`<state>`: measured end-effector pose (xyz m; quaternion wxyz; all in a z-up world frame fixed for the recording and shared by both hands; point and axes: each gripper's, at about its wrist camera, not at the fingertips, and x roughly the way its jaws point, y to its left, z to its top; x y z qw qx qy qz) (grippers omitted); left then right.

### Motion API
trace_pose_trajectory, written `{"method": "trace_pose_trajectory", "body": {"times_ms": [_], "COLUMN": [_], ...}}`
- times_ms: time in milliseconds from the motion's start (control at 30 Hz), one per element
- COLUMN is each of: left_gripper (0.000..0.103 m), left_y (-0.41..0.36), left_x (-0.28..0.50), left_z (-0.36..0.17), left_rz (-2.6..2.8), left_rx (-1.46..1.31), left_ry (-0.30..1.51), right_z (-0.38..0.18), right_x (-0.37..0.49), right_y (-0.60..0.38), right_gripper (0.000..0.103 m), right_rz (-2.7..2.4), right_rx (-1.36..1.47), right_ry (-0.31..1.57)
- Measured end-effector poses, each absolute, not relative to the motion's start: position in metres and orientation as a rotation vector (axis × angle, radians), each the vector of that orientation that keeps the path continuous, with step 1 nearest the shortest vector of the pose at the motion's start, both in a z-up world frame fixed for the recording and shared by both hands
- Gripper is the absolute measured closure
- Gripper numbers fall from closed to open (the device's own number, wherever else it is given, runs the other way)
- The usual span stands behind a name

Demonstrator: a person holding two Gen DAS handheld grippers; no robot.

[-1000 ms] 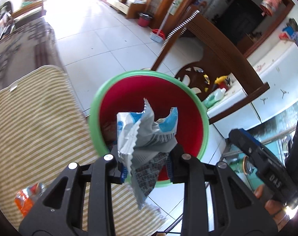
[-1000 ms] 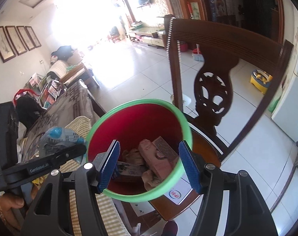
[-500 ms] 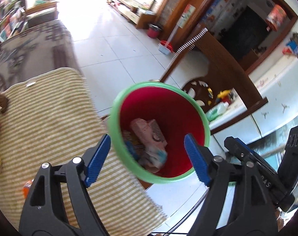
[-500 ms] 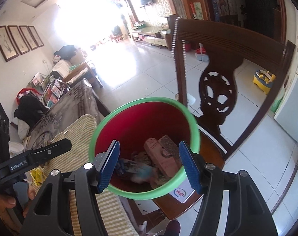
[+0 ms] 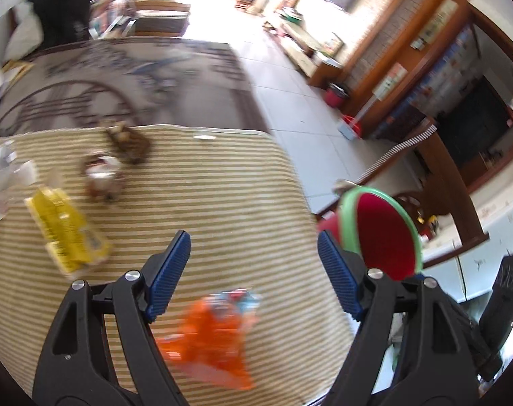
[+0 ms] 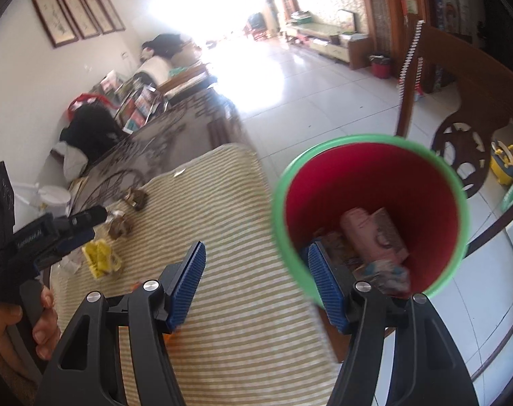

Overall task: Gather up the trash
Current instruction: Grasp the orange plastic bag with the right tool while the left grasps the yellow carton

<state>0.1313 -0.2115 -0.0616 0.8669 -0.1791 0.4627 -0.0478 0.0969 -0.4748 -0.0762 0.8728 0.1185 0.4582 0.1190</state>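
**Crinkly wrappers left on the striped cloth**

The left gripper [image 5: 253, 270] hangs over the orange wrapper [image 5: 212, 335], fingers apart and empty; the right gripper [image 6: 256, 280] is likewise spread and empty beside the red bin [image 6: 371, 216]. The yellow packet [image 5: 67, 233] lies further off on the desk [image 5: 222, 186]. Thin, slippery film could slide from the ribbed fingers, or the soft cloth could get pinched with it.

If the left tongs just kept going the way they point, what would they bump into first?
Probably the orange wrapper lying on the striped cloth, just below the open left tongs; blur makes depth uncertain.
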Motion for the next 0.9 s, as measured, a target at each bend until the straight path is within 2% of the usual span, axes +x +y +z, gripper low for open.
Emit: {"method": "trace_pose_trajectory", "body": {"times_ms": [500,900], "left_gripper": [0.028,0.028], "left_y": [-0.047,0.029], "left_x": [0.082,0.067], "left_z": [-0.081,-0.104], "left_rz": [0.062,0.113], "left_rx": [-0.438,-0.501], "left_ry": [0.984,1.020], "right_z": [-0.117,-0.128], "right_x": [0.079,0.069], "right_y": [-0.338,-0.302], "right_gripper": [0.038,0.035], "right_rz": [0.299,0.229], "right_rx": [0.239,0.225], "right_ry": [1.115,1.147]}}
